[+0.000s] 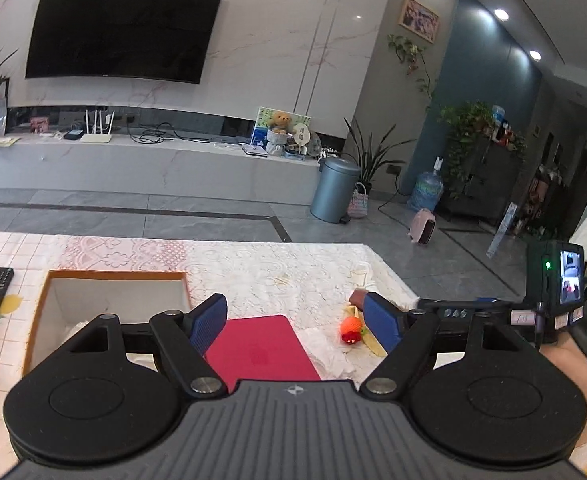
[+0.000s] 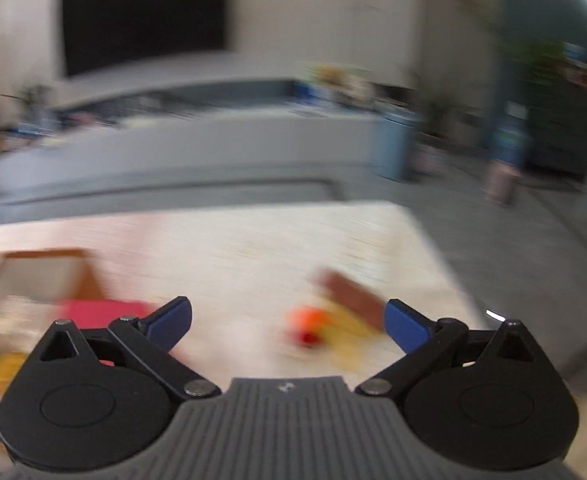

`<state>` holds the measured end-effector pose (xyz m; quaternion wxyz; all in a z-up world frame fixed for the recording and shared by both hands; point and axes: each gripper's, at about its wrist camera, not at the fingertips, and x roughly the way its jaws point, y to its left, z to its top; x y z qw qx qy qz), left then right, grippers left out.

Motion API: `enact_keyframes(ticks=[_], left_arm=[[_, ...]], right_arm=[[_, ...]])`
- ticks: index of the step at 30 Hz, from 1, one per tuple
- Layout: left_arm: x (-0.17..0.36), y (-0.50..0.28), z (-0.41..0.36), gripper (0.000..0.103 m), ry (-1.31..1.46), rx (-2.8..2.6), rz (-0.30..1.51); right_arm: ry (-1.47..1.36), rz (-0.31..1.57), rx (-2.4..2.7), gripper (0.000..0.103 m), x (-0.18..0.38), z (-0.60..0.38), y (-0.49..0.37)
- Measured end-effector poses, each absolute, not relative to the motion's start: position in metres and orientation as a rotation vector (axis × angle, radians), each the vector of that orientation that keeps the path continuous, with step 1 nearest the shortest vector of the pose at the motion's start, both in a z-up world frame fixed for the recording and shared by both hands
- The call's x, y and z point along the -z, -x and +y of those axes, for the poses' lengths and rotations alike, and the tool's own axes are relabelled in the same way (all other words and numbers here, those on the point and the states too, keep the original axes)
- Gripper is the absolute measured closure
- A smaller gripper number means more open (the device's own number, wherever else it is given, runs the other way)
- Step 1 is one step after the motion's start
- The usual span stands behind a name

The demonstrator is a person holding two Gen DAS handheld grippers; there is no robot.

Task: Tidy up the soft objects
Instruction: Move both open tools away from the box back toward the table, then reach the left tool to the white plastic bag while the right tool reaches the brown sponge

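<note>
Both sets of jaws stand wide apart, gripping nothing. Between the left gripper's blue pads lies a red flat pad on the lace-covered desk. Just right of it sits an orange knitted toy, beside a brown object. An open orange-rimmed box stands left. The right gripper hovers above the same toy, its view blurred.

An orange toy with a red patch lies on the bench, touching a yellow piece; a brown piece sits just behind.
</note>
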<state>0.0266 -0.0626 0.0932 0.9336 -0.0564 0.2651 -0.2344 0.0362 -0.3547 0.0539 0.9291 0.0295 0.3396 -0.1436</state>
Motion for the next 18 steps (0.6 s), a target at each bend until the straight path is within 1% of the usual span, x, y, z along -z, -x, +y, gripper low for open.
enact_keyframes(ticks=[3,7,12,18], left_arm=[[-0.082,-0.029,-0.091,0.012,0.07,0.505,0.55],[-0.055,-0.035,-0.131,0.012,0.062,0.515,0.591],[-0.008,-0.042,-0.197,0.012,0.014,0.464,0.608],[0.04,-0.054,-0.262,0.012,-0.088,0.29,0.597]], right_arm=[[-0.17,0.72,0.393,0.003,-0.04,-0.387,-0.038],[-0.298,0.723,0.42,0.003,-0.022,-0.406,-0.043],[-0.279,0.747,0.441,0.003,-0.009,-0.417,-0.042],[-0.275,0.726,0.566,0.003,0.006,-0.447,-0.026]])
